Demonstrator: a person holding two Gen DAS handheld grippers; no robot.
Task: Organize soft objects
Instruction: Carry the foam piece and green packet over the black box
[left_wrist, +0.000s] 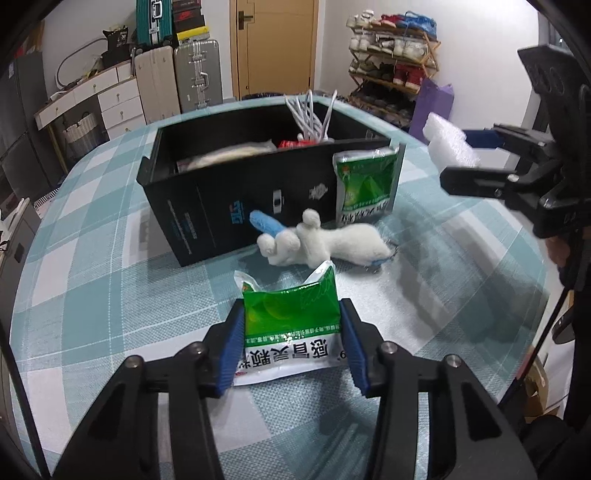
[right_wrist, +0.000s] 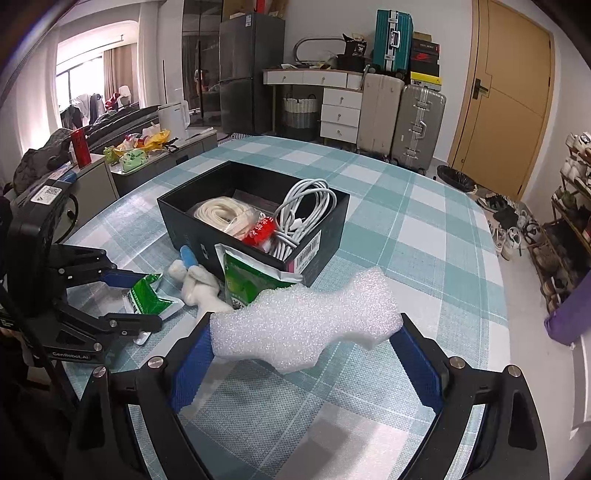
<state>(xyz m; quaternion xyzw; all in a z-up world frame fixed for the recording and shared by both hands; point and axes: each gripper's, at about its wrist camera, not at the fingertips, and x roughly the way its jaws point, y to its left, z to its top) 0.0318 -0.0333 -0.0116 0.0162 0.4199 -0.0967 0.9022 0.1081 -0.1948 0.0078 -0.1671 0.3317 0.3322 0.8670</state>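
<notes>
With my left gripper (left_wrist: 291, 332) clamped on the sachet (left_wrist: 291, 321) at the desk (left_wrist: 110, 295) and my right (right_wrist: 306, 354) gripping foam (right_wrist: 306, 325), the box (left_wrist: 221, 206) lies straight ahead of both, right nearer.

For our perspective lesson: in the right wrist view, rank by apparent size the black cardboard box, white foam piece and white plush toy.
1. Black cardboard box and white foam piece: alike; the foam is nearer.
2. White plush toy, smallest.
</notes>
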